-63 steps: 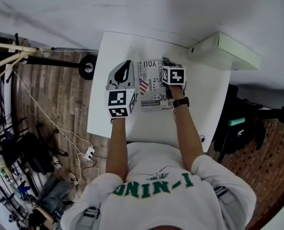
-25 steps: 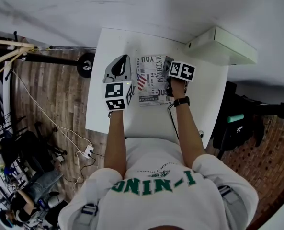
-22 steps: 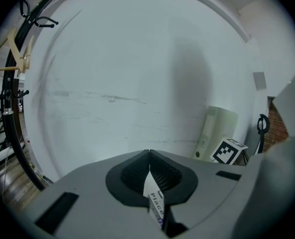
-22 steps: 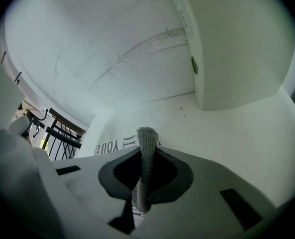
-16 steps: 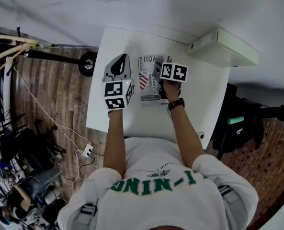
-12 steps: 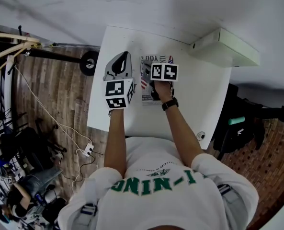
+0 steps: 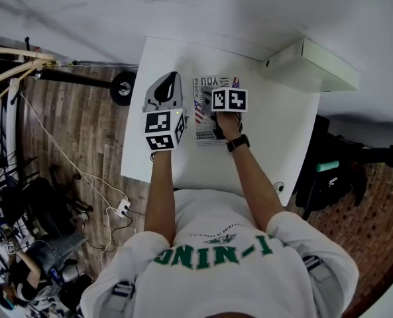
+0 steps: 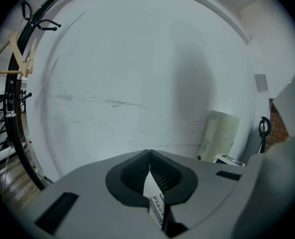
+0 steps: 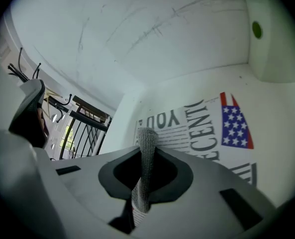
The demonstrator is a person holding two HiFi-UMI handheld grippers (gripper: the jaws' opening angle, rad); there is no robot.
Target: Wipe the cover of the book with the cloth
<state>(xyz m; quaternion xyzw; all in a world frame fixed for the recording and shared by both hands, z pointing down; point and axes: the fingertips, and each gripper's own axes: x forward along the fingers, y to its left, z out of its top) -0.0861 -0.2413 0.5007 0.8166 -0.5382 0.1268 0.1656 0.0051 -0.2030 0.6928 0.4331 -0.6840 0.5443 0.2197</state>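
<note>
The book, its cover printed like a newspaper with a small flag, lies flat on the white table. My right gripper is over the middle of the cover, shut on a grey knitted cloth that hangs down between the jaws onto the book. My left gripper rests at the book's left edge. In the left gripper view its jaws are shut on a strip of printed white paper, an edge of the book.
A cream box lies at the table's far right corner, close to the wall; it also shows in the left gripper view. Wooden floor, cables and a wheeled stand are left of the table.
My right gripper has slid with the cloth from the book's right edge leftward to the middle of the cover. The left gripper has stayed at the book's left edge.
</note>
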